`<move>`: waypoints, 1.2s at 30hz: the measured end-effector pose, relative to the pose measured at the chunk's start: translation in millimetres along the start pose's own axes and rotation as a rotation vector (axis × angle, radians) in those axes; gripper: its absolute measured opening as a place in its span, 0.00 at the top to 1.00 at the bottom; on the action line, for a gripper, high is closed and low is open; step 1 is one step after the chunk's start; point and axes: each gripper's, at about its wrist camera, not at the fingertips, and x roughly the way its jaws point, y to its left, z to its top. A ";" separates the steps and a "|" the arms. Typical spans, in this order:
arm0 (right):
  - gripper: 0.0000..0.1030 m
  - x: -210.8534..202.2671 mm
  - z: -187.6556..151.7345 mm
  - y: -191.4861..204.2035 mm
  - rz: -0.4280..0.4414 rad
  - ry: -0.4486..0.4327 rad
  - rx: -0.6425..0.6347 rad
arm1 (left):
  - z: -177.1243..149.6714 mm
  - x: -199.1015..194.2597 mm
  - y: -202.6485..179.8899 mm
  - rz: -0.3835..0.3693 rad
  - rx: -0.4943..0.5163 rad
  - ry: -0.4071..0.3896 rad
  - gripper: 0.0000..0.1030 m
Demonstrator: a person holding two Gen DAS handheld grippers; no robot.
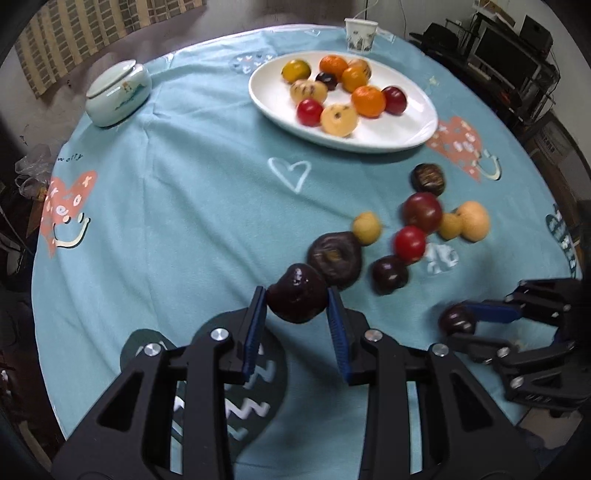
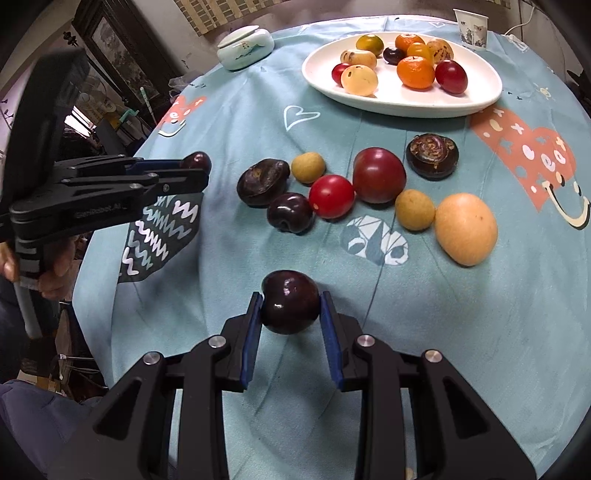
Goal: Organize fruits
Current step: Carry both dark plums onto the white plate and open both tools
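Both claws, left (image 1: 297, 299) and right (image 2: 291, 302), each clench a dark plum, loose fruit (image 2: 369, 184) lying ahead before the plate (image 2: 480, 99).

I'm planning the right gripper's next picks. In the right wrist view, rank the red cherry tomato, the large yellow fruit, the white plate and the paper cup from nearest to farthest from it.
1. red cherry tomato, ahead, mid-cluster.
2. large yellow fruit, ahead to the right; too close to call against the tomato.
3. white plate, beyond the cluster.
4. paper cup, far edge, behind the plate.

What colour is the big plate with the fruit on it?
White; the plate shows best in the right wrist view.
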 end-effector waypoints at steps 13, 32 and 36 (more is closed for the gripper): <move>0.69 -33.1 -9.7 -2.4 0.034 -0.080 -0.008 | 18.4 -57.6 -63.1 0.063 0.025 -0.134 0.67; 0.69 -35.4 -1.8 -29.0 0.084 -0.069 -0.010 | 37.2 -39.2 -78.3 0.087 0.005 -0.099 0.67; 0.69 -31.9 0.1 -29.8 0.098 -0.056 -0.017 | 38.4 -41.3 -58.7 0.092 -0.050 -0.107 0.67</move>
